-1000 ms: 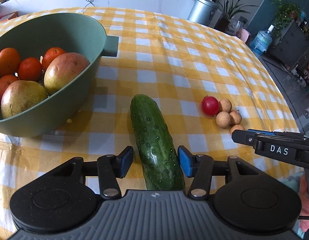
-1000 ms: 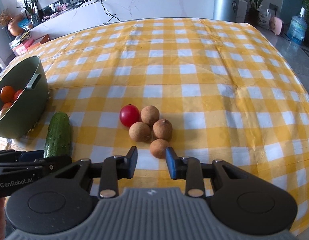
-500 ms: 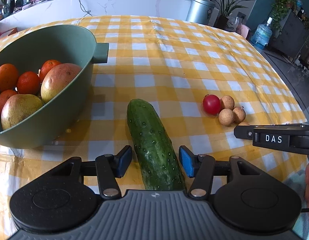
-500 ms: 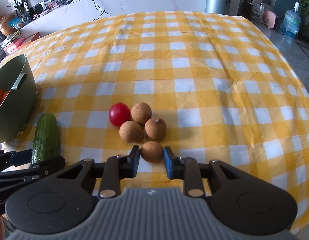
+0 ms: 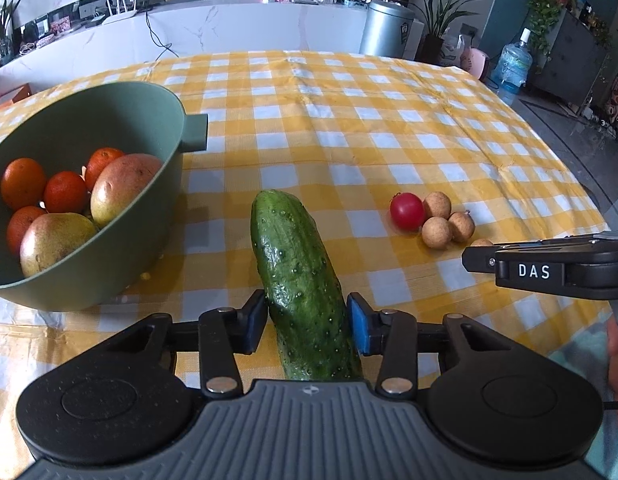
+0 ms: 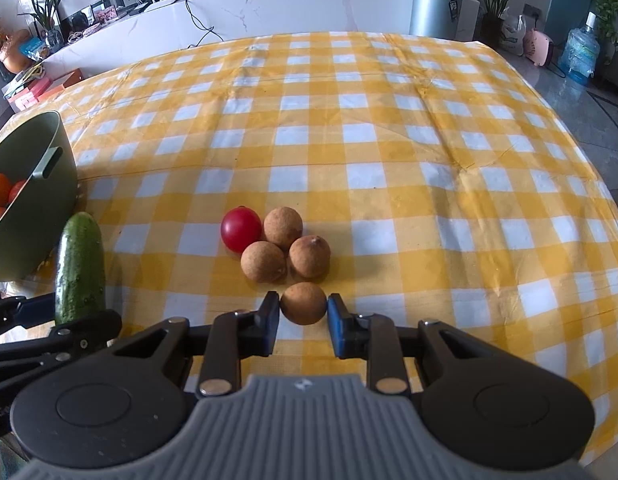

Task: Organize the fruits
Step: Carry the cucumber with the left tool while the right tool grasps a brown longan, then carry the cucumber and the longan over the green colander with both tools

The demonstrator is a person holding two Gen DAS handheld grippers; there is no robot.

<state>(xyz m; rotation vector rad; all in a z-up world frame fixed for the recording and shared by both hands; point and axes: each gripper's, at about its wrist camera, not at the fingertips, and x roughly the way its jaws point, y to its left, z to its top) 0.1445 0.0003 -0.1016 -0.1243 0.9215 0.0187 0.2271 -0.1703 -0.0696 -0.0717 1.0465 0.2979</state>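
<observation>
A green cucumber (image 5: 301, 280) lies on the checked cloth with its near end between the pads of my left gripper (image 5: 307, 322), which is shut on it. A green bowl (image 5: 109, 264) at the left holds oranges (image 5: 65, 192) and two mangoes (image 5: 121, 184). My right gripper (image 6: 303, 314) is shut on a brown longan (image 6: 303, 303). Three more longans (image 6: 283, 222) and a red cherry tomato (image 6: 241, 229) sit just beyond it. The cucumber (image 6: 80, 266) and bowl (image 6: 33, 216) also show at the left of the right wrist view.
The table's right edge (image 6: 613, 200) drops to a tiled floor. A white counter (image 6: 269, 4), a metal bin (image 6: 437, 4) and a water bottle (image 6: 581, 52) stand beyond the far edge. The right gripper's body (image 5: 549, 272) shows at the right of the left wrist view.
Both grippers moved forward and closed: the left pads came in onto the cucumber, the right pads onto the nearest longan.
</observation>
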